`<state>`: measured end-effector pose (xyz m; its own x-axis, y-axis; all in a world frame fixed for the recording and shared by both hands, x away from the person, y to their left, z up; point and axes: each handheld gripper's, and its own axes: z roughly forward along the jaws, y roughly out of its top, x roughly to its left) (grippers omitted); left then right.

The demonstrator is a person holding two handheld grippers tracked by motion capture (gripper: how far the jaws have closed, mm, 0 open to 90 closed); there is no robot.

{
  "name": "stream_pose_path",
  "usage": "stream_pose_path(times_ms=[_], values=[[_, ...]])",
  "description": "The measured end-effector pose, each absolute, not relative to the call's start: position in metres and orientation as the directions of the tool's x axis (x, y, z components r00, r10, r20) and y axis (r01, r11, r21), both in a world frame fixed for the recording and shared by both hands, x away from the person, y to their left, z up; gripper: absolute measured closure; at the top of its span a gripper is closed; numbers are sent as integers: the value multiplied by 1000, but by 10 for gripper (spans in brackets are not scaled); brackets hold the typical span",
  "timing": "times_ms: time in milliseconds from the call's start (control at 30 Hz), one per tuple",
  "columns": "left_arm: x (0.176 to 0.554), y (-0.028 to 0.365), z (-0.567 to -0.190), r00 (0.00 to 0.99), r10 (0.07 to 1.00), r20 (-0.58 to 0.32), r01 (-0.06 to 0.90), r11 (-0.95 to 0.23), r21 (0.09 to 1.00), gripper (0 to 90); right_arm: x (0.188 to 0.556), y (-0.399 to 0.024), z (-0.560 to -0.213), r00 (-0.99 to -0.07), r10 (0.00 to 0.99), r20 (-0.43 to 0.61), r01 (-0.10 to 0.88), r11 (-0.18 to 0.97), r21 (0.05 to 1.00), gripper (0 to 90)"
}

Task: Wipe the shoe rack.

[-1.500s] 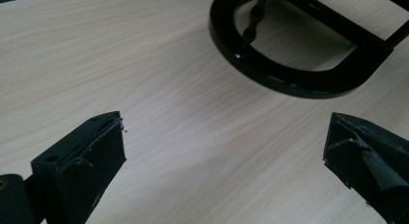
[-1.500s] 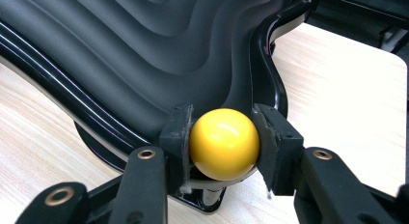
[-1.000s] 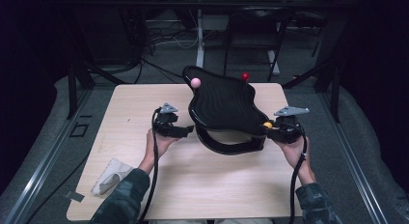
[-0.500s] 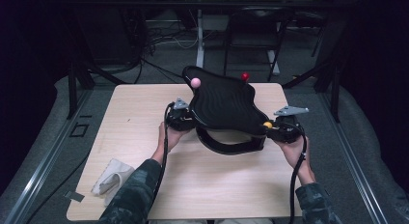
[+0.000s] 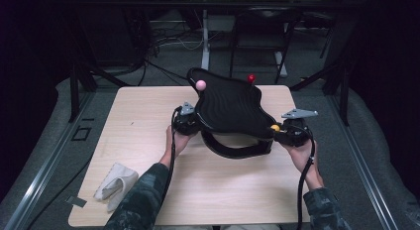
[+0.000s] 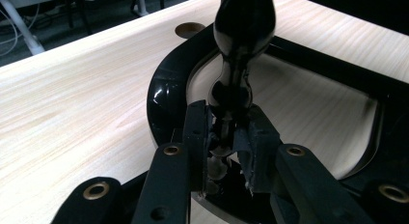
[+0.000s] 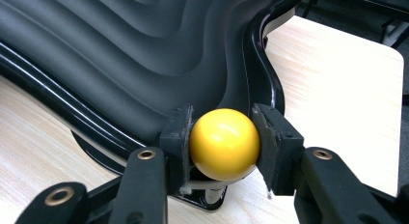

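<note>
- The glossy black plastic wavy-surfaced board [image 5: 230, 108] sits tilted over its black curved base frame [image 5: 237, 149] at the far middle of the pale wooden table [image 5: 148, 121], between my 2 hands.
- 3 ball knobs stand at its edge: a pink ball knob [image 5: 200, 85] at the far left, a red ball knob [image 5: 251, 79] at the far right, and a yellow ball knob [image 7: 224, 143] at the near right corner.
- My right gripper [image 7: 223, 139] is clamped on that yellow ball knob, both pads pressing its sides, so I judge it steadies that corner.
- My left gripper [image 6: 226, 137] has just been closing its jaws on the board's black glossy turned post [image 6: 236, 64]; the pads now pinch the post's narrow lower part.
- With 1 hold on each side, I reckon I am set to tip or rock the board.
- The high view gives the whole layout and a crumpled white cloth [image 5: 115, 184] lying well apart at the near left; the gripper views add the actual pad contact, which the high view is too coarse to show.
- The left gripper view also shows a round hole in the table [image 6: 189, 29] beyond the frame.
</note>
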<state>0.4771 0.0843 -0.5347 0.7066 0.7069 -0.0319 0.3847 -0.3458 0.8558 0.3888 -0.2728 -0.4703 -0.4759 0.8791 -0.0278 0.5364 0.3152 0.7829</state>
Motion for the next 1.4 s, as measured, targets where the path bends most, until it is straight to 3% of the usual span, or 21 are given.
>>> stream_pose_path(times_ms=[333, 1100, 1400], values=[[456, 101, -532, 695, 719, -2, 387, -371, 844, 753, 392, -264, -472, -495, 868, -20, 521, 315, 793, 594], [400, 134, -529, 610, 790, -56, 473, -306, 826, 752, 406, -228, -477, -512, 858, -32, 510, 334, 793, 590], [389, 137, -531, 618, 785, -52, 460, -307, 834, 751, 392, -229, -467, -512, 858, -41, 518, 346, 782, 499]])
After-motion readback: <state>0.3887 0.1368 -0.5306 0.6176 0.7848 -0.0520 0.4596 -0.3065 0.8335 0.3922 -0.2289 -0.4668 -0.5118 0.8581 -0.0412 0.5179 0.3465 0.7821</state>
